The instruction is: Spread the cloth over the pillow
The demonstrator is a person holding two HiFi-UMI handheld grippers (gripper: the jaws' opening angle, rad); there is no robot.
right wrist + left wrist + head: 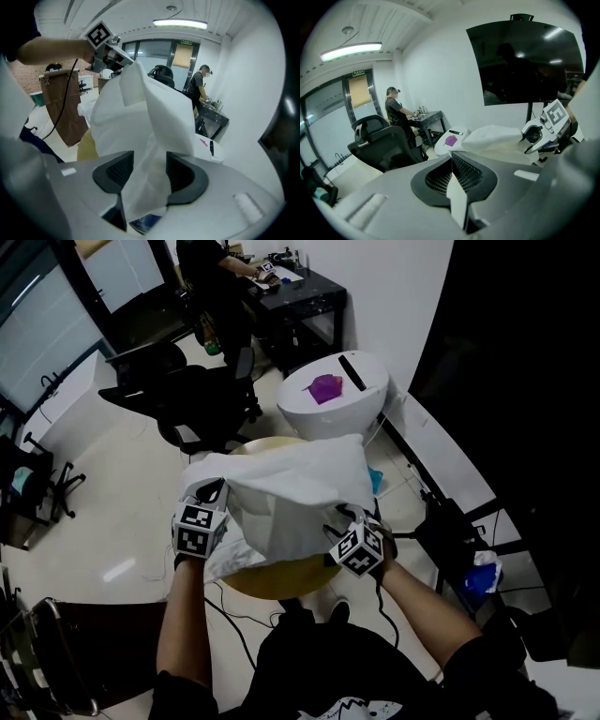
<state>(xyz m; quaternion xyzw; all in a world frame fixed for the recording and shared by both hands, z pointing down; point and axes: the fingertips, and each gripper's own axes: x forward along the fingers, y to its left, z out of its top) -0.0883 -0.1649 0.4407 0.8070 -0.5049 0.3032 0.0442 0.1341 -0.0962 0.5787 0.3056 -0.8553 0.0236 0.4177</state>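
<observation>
Your left gripper (454,180) is pinched shut on an edge of the white cloth (291,484), held up over the round table (281,585), but your right gripper (149,174) has its jaws apart with cloth loose between them, so clamp there before drawing it flat across the pillow.

Cloth (295,488) spans between my left gripper (214,493) at its left edge and right gripper (345,517) at its right, above the round table (281,583). Round bin (352,404) behind it; chair (202,395) behind-left.
</observation>
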